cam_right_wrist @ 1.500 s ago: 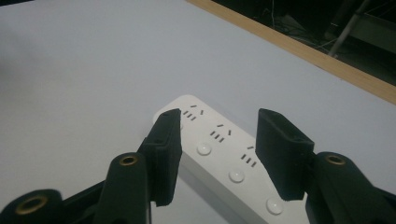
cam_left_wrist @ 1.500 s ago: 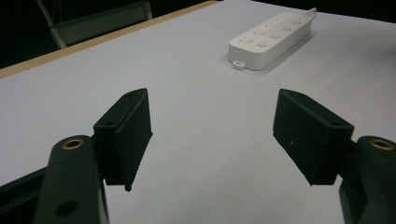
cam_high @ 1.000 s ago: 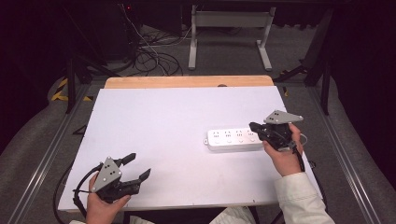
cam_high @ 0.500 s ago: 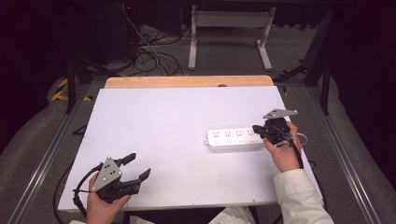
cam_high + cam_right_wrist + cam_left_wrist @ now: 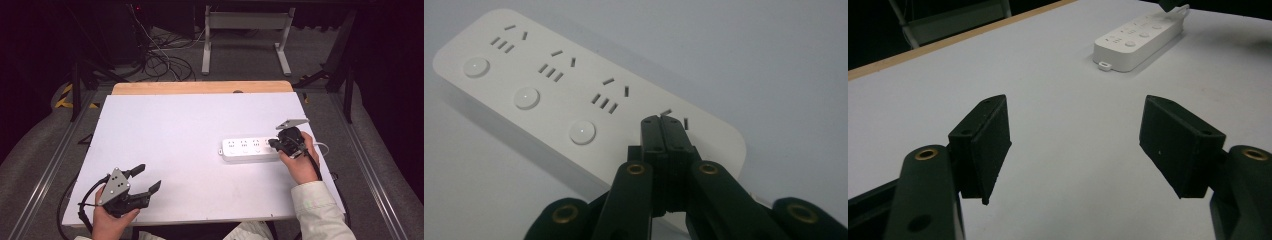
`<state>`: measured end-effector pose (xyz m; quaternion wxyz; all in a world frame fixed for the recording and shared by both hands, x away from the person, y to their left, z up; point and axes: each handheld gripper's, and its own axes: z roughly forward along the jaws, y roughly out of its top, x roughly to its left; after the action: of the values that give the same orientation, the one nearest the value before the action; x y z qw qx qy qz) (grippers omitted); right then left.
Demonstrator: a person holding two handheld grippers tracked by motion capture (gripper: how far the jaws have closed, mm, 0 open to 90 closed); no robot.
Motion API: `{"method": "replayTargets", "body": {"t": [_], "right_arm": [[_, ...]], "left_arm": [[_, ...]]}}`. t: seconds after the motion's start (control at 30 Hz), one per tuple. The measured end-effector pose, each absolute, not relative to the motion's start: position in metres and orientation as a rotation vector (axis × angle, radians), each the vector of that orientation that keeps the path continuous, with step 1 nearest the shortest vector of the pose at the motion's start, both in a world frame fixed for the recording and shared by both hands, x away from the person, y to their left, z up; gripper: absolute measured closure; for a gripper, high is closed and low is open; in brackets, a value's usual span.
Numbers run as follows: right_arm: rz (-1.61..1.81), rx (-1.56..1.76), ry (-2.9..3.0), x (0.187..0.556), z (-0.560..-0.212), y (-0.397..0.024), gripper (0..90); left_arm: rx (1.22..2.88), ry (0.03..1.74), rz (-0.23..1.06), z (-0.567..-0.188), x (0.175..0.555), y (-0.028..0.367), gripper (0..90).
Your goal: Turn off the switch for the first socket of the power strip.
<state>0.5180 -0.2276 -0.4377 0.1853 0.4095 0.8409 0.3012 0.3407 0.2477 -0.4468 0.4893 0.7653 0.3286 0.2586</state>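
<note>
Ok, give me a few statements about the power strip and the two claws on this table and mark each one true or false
1. The left claw is open with nothing between its jaws. True.
2. The right claw is spread wide. False: its jaws are pressed together over the power strip.
3. The power strip lies on the person's right side of the table. True.
4. A plug sits in one of the strip's sockets. False: the sockets in sight are bare.
5. The left claw touches the strip. False: it is well apart from it.

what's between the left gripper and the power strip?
Bare white table between the left gripper and the power strip, seen in high and left gripper views.
</note>
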Motion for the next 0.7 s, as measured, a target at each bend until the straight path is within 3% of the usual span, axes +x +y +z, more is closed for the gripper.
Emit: {"method": "replayTargets", "body": {"t": [0.7], "right_arm": [[0.773,1.140,2.395,0.5170,-0.4421,-0.2215,90.0]], "left_arm": [[1.859,0.801,0.624,-0.4472,0.3407,0.2473,29.1]]}}
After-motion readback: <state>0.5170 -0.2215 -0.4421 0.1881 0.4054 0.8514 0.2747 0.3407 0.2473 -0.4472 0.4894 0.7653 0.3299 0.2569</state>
